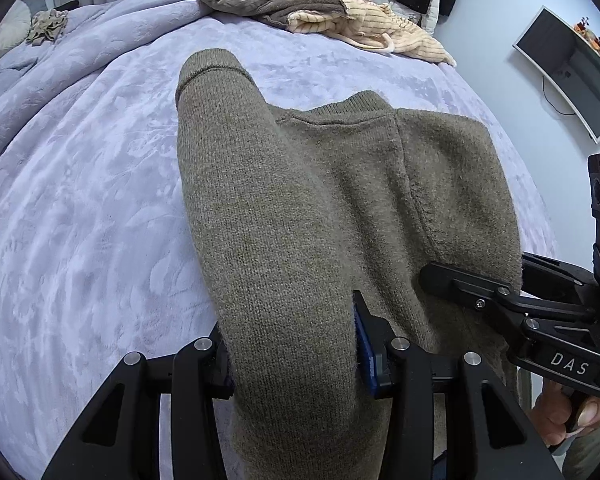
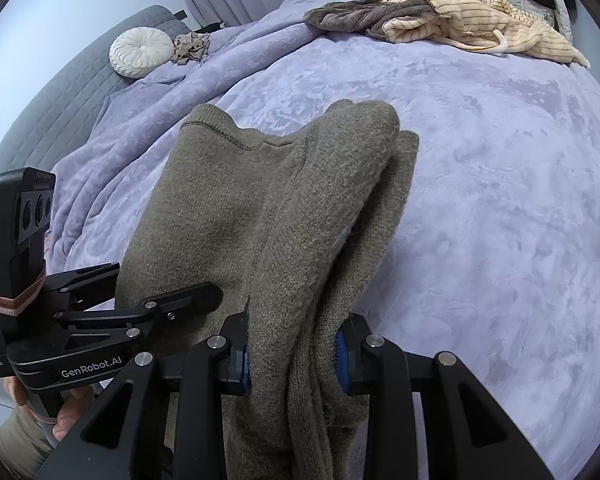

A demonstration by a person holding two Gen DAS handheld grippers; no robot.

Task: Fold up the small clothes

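Olive-brown knit sweater [image 1: 340, 208]; lavender floral-embossed plush blanket [image 1: 80, 220]; cream pinstriped garment [image 1: 380, 28] at 1 o'clock; white round pleated cushion [image 2: 141, 52].

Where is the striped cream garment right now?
The striped cream garment lies at the bed's far edge, top right in both views, beside a brown garment.
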